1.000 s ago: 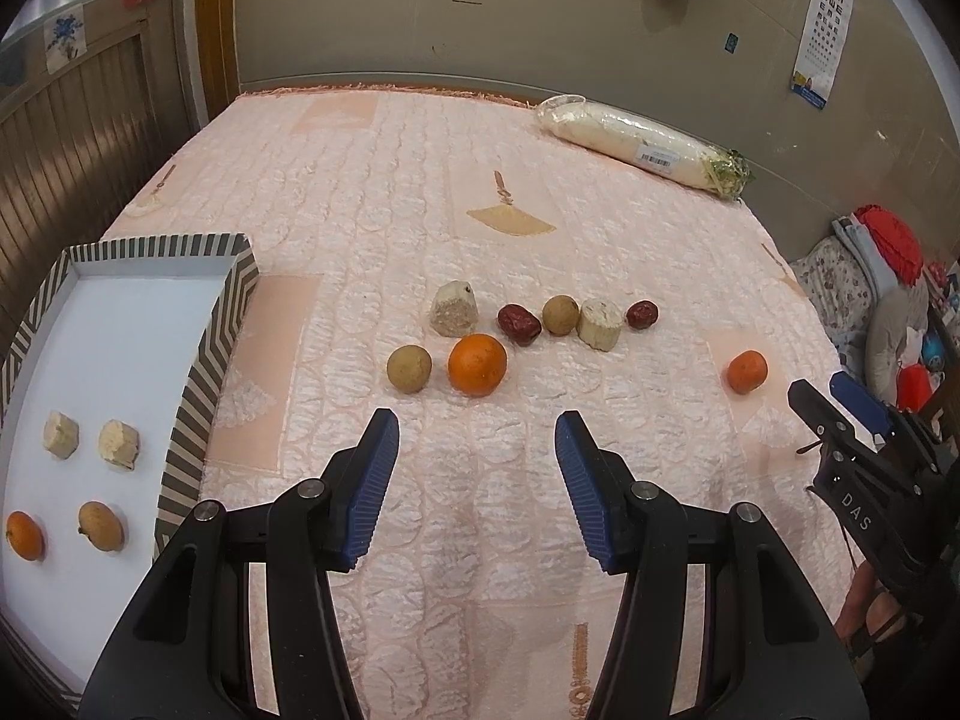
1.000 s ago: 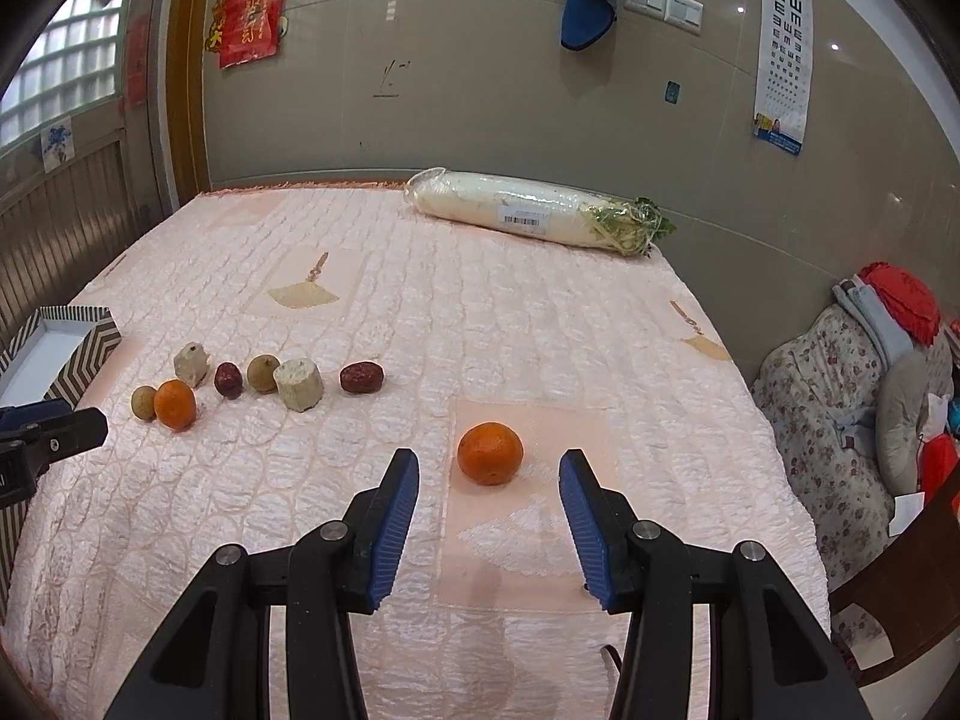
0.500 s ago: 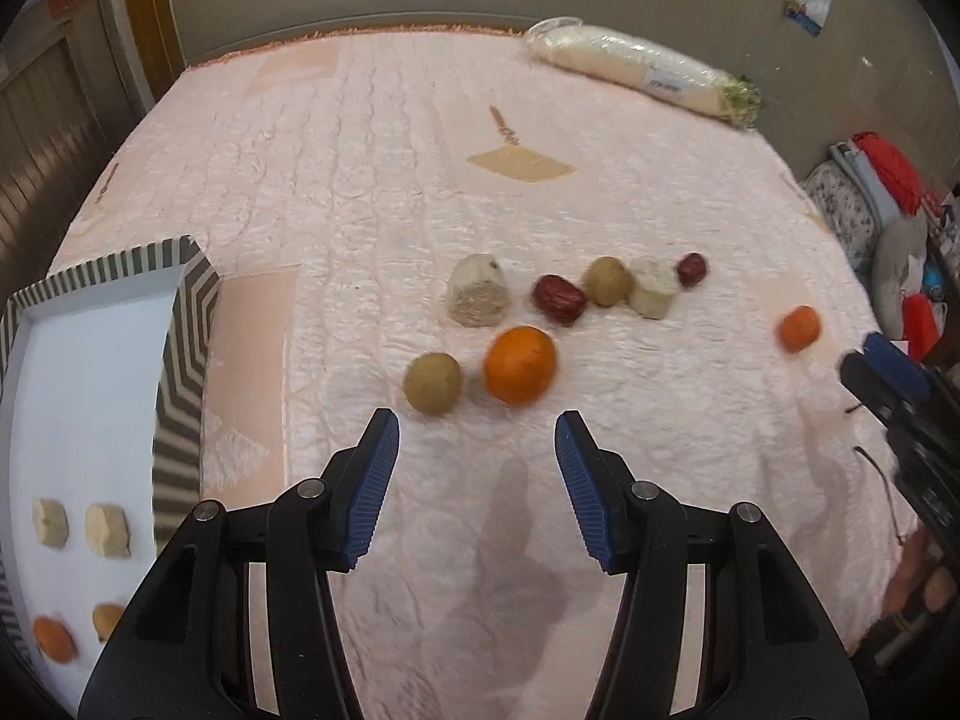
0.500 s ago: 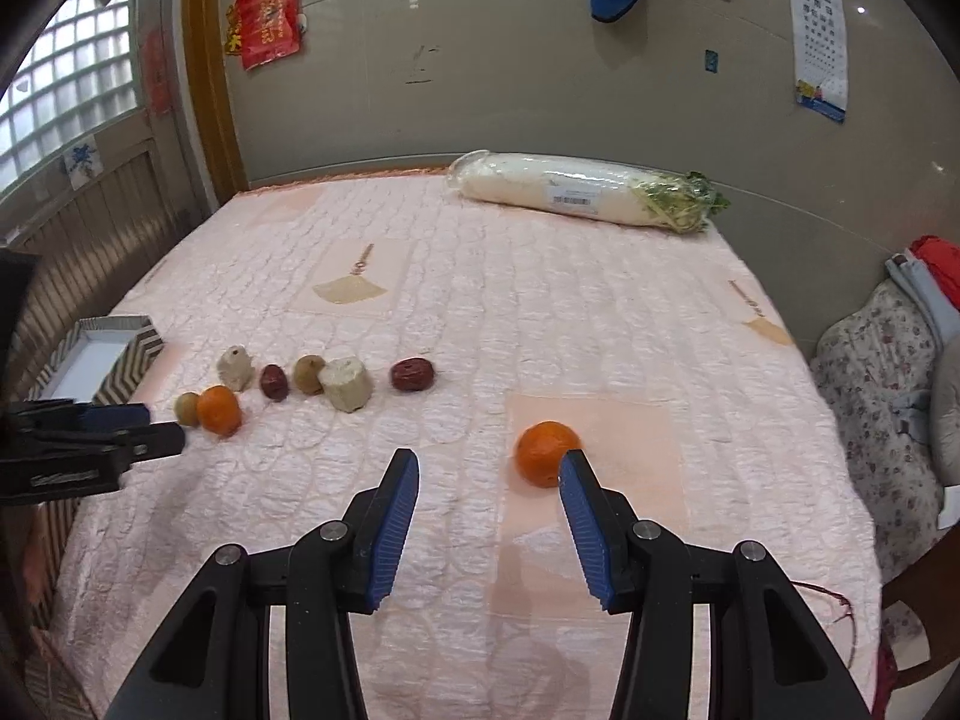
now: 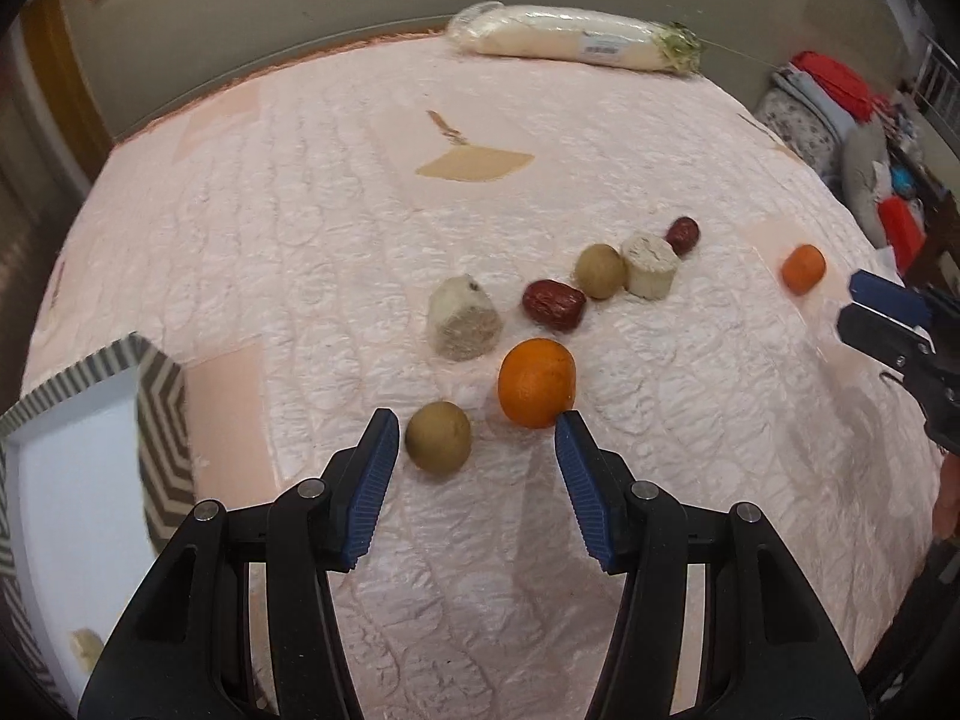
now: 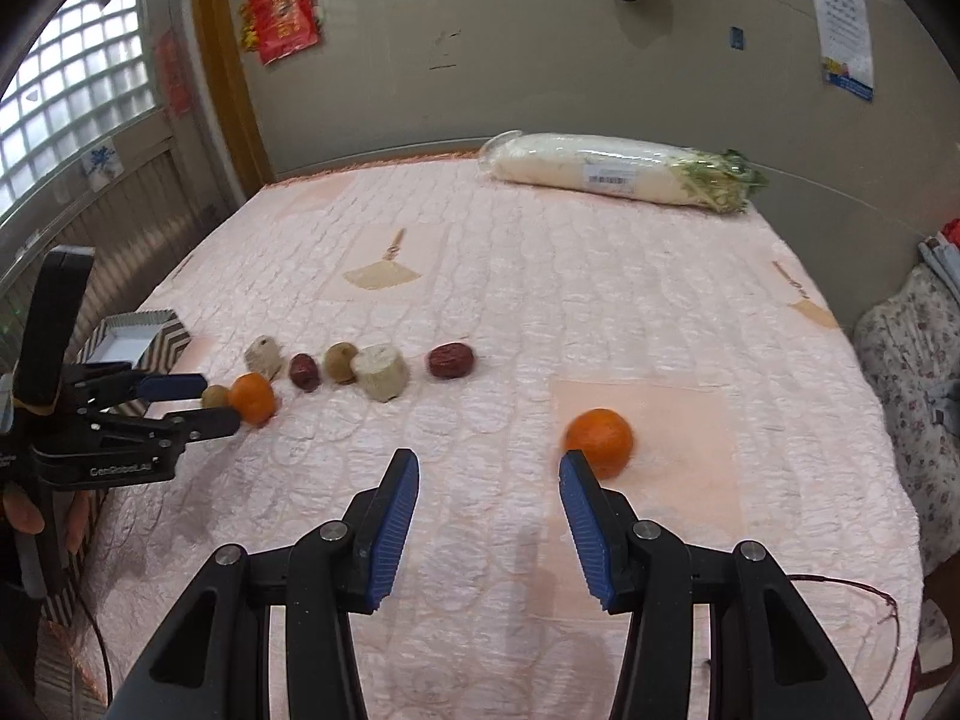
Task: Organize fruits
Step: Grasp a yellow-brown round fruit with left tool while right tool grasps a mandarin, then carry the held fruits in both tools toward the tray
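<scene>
- Left wrist view: the left tool stands with its blue-padded fingers apart and holds nothing, low over the pink quilted bed.
- Between the finger tips, toward the left one, lies a small round tan-brown fruit. A round orange mandarin sits at centre frame with the right finger tip in front of its lower edge; contact cannot be confirmed.
- Beyond them, a row runs toward the upper right: a pale cut stem chunk, a dark red date, a second tan fruit, a pale cylindrical chunk and a second date.
- At lower left is the striped-rim white tray, with one pale piece visible inside at the bottom edge.
- Step in hand, as a judgement: approach for a pick from the near cluster. The next move calls for centring one fruit between the fingers, closing, then carrying it to the tray.
- Right wrist view: the right tool is likewise spread and empty. A second orange mandarin lies apart from the row, just beyond the right finger tip, off centre; the tool needs a shift rightward before closing.
- This view alone shows the left tool from the side at the left edge, its tips bracketing the tan fruit and the first mandarin. The left view alone shows the tray interior.
</scene>
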Demonstrator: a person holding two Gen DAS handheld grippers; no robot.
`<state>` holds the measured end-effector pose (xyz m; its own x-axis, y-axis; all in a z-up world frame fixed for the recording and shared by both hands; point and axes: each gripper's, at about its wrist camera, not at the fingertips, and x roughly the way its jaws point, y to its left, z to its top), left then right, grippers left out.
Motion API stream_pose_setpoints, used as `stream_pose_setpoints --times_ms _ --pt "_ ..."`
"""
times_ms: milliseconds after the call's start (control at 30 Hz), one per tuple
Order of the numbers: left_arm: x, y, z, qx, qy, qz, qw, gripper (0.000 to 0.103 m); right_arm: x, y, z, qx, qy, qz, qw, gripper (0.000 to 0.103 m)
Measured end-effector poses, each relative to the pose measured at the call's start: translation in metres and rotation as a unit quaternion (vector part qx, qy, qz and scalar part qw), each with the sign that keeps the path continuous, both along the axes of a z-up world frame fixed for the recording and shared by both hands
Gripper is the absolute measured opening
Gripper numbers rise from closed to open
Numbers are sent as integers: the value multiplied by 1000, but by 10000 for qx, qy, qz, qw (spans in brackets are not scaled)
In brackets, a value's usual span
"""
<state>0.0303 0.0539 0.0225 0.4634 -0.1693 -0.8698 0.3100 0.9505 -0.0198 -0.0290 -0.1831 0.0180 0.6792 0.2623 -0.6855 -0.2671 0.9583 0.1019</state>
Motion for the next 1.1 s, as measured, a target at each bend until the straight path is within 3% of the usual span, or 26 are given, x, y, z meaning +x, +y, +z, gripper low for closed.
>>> stream_pose_setpoints --times_ms 67,200,267,400,600,900,1000,1100 --pt "-2 -1 -3 46 15 -101 9999 53 1 8 0 -11 15 153 9999 47" --pt "-4 2 -6 65 60 -133 9999 28 2 28 1 -3 -22 485 9988 47" --pt "-1 8 -6 -17 87 -30 10000 23 5 39 0 20 -25 637 9980 47" --pt "1 12 -6 -173 130 49 9998 23 11 55 -6 83 38 801 9967 47" --pt "-12 21 4 -245 -6 281 9993 23 20 84 -16 574 182 1372 9887 47" --pt "-49 44 33 -532 -355 746 9952 23 38 140 -30 446 232 1769 9830 47" --pt "-59 50 38 -506 -454 890 9937 23 44 150 -36 369 273 1791 9828 32" --pt "-65 56 40 -468 -515 1018 9924 23 44 154 -37 322 237 1747 9838 29"
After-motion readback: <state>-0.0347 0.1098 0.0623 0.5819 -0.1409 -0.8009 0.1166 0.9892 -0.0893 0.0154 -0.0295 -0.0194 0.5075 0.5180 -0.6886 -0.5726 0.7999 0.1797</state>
